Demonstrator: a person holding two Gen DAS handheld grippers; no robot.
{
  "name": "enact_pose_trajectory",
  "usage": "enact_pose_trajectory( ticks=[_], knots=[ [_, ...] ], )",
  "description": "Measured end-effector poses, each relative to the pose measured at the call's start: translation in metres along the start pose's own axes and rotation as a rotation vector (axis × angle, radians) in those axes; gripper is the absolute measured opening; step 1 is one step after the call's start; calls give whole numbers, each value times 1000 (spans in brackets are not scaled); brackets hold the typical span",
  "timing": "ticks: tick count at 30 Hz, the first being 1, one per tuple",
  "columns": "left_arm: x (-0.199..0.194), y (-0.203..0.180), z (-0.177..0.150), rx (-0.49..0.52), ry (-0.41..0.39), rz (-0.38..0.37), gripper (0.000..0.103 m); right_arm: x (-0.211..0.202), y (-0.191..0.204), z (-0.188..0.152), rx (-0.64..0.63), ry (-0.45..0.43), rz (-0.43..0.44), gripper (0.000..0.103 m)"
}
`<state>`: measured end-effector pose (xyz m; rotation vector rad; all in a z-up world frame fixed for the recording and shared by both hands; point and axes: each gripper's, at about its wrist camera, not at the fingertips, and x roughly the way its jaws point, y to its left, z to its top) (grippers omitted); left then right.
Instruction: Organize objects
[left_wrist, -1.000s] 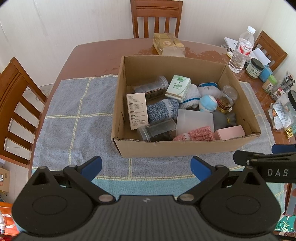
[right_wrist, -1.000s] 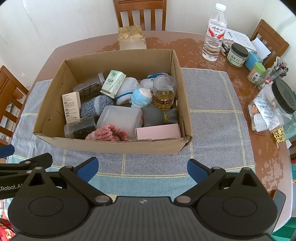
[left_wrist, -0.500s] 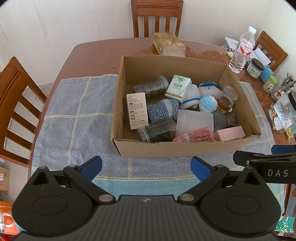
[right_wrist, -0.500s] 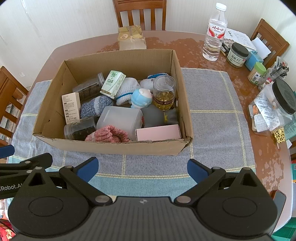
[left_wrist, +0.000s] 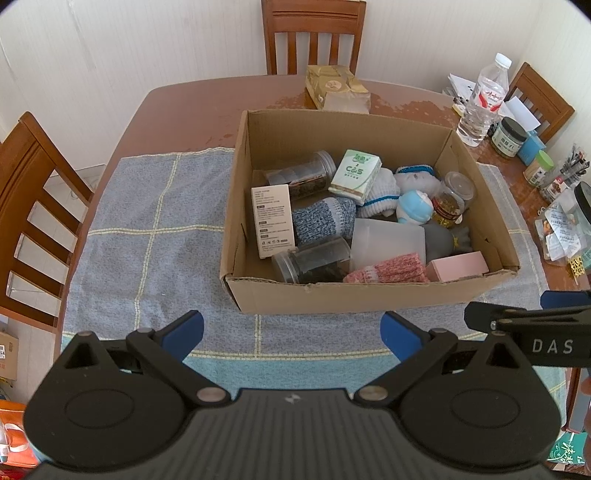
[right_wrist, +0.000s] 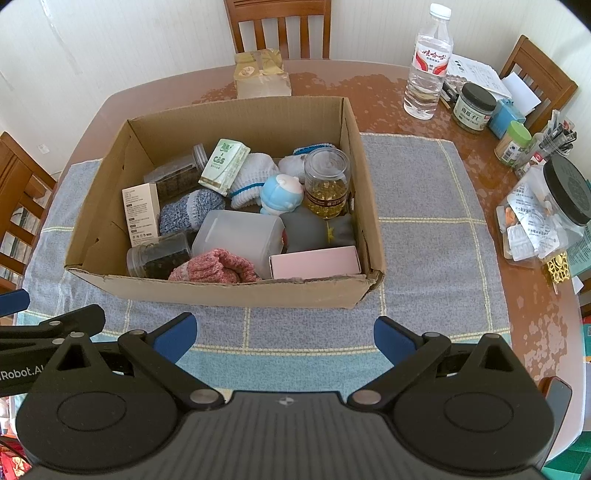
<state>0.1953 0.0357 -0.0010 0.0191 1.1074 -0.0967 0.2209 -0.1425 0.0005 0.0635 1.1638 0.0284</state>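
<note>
An open cardboard box (left_wrist: 332, 293) (right_wrist: 229, 290) stands on a blue-grey cloth (left_wrist: 155, 229) (right_wrist: 424, 236) on the wooden table. It holds several things: a white carton (left_wrist: 273, 218), a green C&S pack (right_wrist: 223, 166), dark jars (left_wrist: 312, 258), socks (right_wrist: 214, 267), a frosted tub (right_wrist: 240, 236), a blue toy (right_wrist: 280, 195), a capsule jar (right_wrist: 327, 182) and a pink box (right_wrist: 314, 262). My left gripper (left_wrist: 291, 332) and right gripper (right_wrist: 284, 334) are both open and empty, held side by side above the cloth just in front of the box.
A tan packet (right_wrist: 262, 74) lies behind the box. A water bottle (right_wrist: 426, 62), small jars (right_wrist: 472, 107), pens and a big black-lidded jar (right_wrist: 546, 214) crowd the table's right side. Wooden chairs (left_wrist: 33, 206) stand around the table.
</note>
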Motion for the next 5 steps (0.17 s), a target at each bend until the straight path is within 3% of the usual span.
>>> enact_pose_trajectory(
  ticks=[5],
  knots=[
    [1,0,0,-1,3,0,101,0,0,0,0,0,1,103]
  ],
)
